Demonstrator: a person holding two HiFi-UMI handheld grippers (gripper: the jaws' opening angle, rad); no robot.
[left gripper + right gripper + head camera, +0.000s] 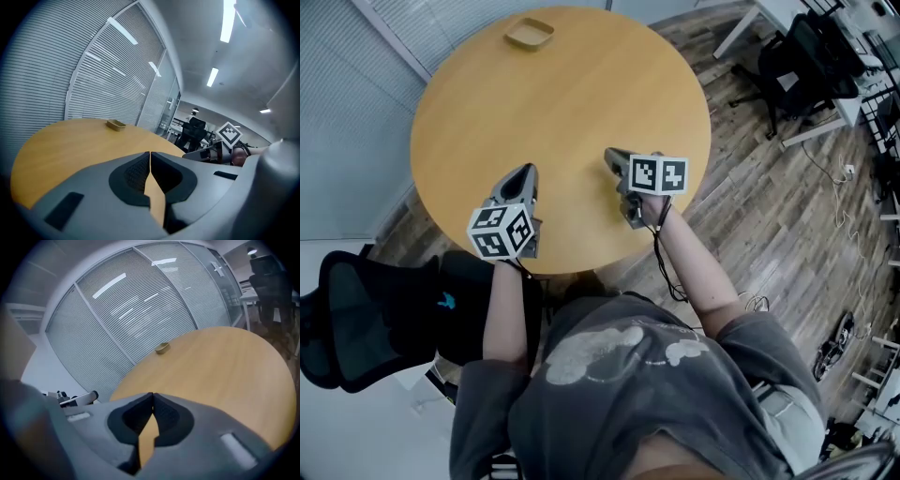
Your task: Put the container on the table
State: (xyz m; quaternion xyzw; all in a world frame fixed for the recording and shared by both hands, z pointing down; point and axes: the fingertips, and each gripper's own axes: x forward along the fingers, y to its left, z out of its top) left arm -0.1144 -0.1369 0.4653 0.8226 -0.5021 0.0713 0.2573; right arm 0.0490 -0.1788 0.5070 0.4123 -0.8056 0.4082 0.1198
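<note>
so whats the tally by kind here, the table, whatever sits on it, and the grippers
table: 1
container: 1
grippers: 2, the left gripper and the right gripper, both with fingers shut on nothing
total: 4

Smooth matt wooden table (581, 103); wooden container (530, 34).

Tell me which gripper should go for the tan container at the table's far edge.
Left, narrowly. In the head view the left gripper lines up almost straight with the container, while the right gripper sits off to one side. Both are shut and empty, so either must open first.
</note>
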